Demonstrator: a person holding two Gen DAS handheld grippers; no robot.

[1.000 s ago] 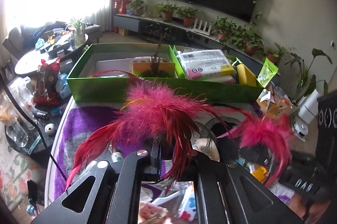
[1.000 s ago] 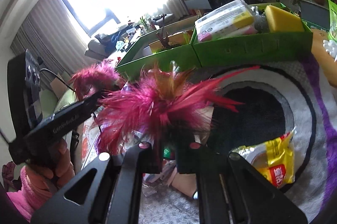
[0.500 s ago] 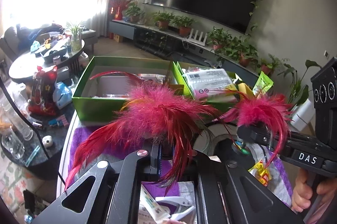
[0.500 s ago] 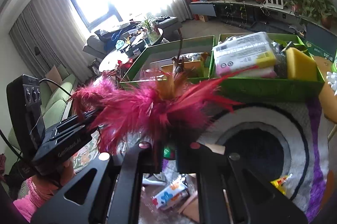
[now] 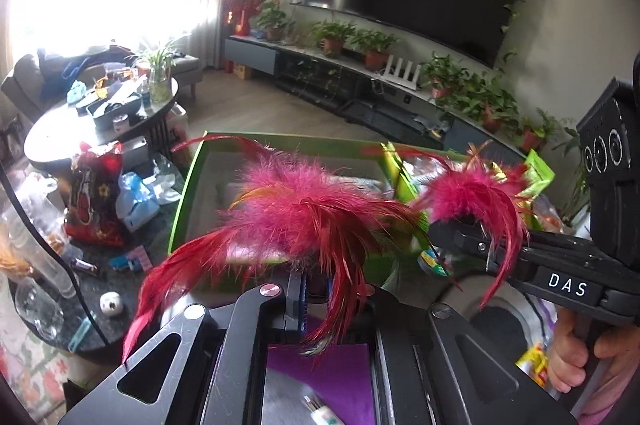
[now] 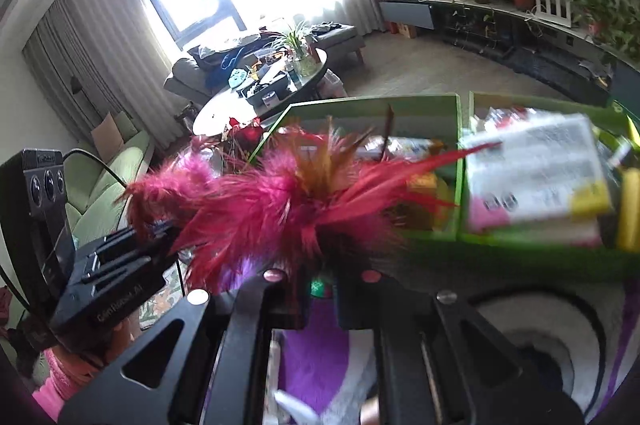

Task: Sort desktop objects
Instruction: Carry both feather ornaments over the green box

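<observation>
— Both sets of jaws look pressed nearly together. The left gripper (image 5: 306, 289) pinches a pink feather tuft (image 5: 304, 209) at its base, and the right gripper (image 6: 320, 285) pinches a second feather tuft (image 6: 296, 193), though its jaws are just starting to ease apart.

— Over the box?

— Not quite. Both tufts hang in the air before the near wall of the left green box (image 5: 180, 209); the right green box (image 6: 520, 241), beside it, is crammed with packets.

— So what could go wrong?

— I'd guess that one lets go early and the tuft drifts onto the purple mat (image 5: 332, 377) on the surface.
</observation>
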